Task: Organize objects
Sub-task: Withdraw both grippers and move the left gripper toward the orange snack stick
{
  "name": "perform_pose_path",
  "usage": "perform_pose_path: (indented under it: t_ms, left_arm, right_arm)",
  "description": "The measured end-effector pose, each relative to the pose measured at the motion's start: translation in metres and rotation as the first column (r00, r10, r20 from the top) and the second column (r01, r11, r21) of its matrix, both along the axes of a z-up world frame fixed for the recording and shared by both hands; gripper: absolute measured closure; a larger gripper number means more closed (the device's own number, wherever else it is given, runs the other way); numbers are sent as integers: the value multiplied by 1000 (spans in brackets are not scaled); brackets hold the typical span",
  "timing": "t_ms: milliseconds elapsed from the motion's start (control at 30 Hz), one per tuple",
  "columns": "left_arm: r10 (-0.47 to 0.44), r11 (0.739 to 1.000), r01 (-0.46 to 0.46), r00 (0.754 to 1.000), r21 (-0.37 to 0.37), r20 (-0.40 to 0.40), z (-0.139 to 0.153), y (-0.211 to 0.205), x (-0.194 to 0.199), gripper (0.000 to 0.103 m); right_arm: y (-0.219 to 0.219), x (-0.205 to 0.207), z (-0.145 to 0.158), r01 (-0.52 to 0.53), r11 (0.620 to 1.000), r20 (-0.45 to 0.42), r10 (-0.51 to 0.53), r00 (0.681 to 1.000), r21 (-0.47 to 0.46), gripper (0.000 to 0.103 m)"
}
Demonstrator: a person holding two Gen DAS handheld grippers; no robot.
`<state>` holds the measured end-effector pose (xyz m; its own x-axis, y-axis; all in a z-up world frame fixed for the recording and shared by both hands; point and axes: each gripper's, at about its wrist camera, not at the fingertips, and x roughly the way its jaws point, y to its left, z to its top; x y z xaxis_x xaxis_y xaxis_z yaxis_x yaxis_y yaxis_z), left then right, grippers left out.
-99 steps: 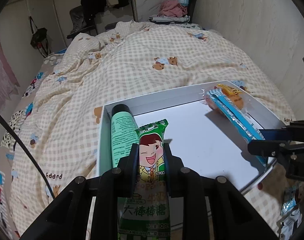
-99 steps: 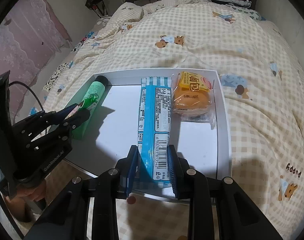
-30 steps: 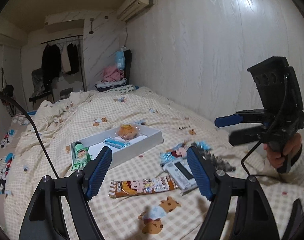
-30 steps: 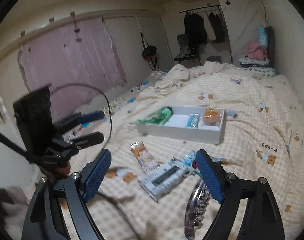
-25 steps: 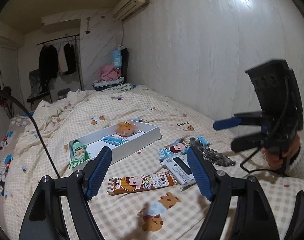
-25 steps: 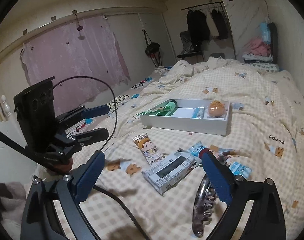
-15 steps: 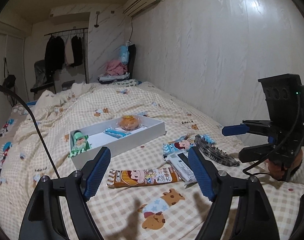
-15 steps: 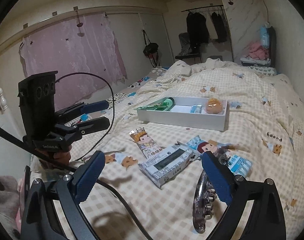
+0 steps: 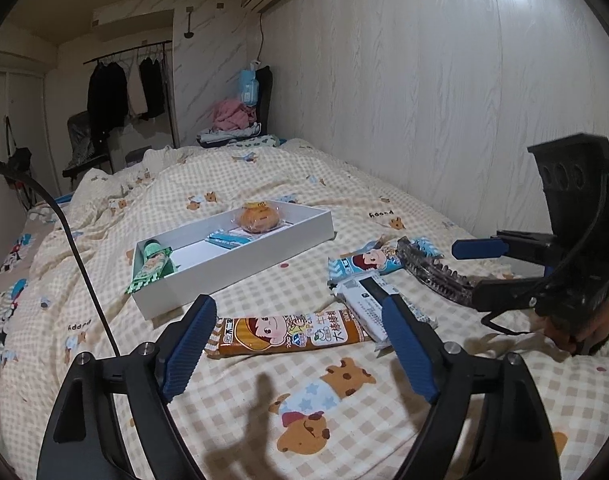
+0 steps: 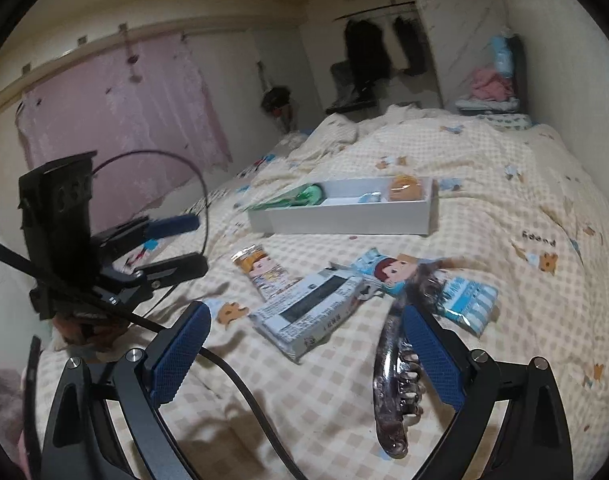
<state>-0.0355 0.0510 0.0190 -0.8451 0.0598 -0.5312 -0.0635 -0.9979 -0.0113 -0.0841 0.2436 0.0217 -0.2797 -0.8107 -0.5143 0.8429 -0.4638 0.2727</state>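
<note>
Bed (image 9: 384,208): checked quilt, white tray (image 9: 240,268) (three snacks inside)
Left tool (image 9: 300,344): jaws just widened, empty, above brown snack bar (image 9: 288,330)
Right tool (image 10: 304,354): apart, empty, beside hair clip (image 10: 396,380)

A checked bear-print bedspread (image 9: 384,200) is carrying a white tray (image 9: 240,268), three snack packets, a small carton (image 10: 308,312) and a hair claw (image 10: 396,376).

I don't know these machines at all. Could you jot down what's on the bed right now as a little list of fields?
Surface: checked quilt
Container: white tray
In tray: green packet, blue packet, bun
Loose on quilt: brown snack bar, white box, blue cartoon packet, hair claw clip
Left gripper: open, empty, over the snack bar
Right gripper: open, empty, near the clip
</note>
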Motion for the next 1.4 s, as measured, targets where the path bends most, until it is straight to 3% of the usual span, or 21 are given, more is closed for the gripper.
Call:
perform_pose_path:
  t_ms: [133, 833, 933, 1000, 1033, 1067, 1133, 1233, 1300, 1400]
  left_arm:
    - [-8, 1000, 7, 1000, 5, 16, -4, 1, -3, 4]
    - [-11, 1000, 11, 997, -2, 71, -11, 3, -7, 2]
    - [13, 1000, -14, 998, 21, 56, -6, -5, -5, 2]
    - [20, 996, -23, 999, 81, 37, 4, -20, -3, 2]
    - [23, 994, -27, 999, 104, 37, 8, -26, -3, 3]
    - [25, 992, -30, 999, 126, 42, 12, -33, -3, 13]
    - [6, 985, -16, 998, 174, 58, 16, -44, -5, 23]
    - [-18, 970, -18, 989, 240, 148, 9, -54, -18, 35]
    - [2, 966, -55, 979, 253, 206, 0, -58, -27, 37]
    - [71, 948, -164, 944, 272, 323, -18, -69, -45, 38]
  right_arm:
    - [-3, 7, -1, 15, 1000, -40, -14, 999, 19, 5]
    - [-5, 4, -7, 8, 1000, -16, -7, 1000, 30, 5]
    - [-4, 2, -7, 11, 1000, -10, -11, 1000, 21, 5]
    - [-2, 2, -6, 18, 1000, -11, -17, 1000, 15, 5]
    - [-2, 2, -6, 20, 1000, -12, -20, 1000, 15, 5]
    - [-2, 1, -6, 20, 1000, -11, -20, 1000, 16, 5]
    - [-4, 1, -7, 17, 1000, -10, -17, 1000, 24, 5]
    - [-6, 1, -8, 15, 999, -10, -14, 1000, 31, 5]
    - [-5, 1, -8, 15, 999, -10, -15, 1000, 33, 5]
    - [-5, 0, -8, 17, 999, -6, -17, 1000, 31, 5]
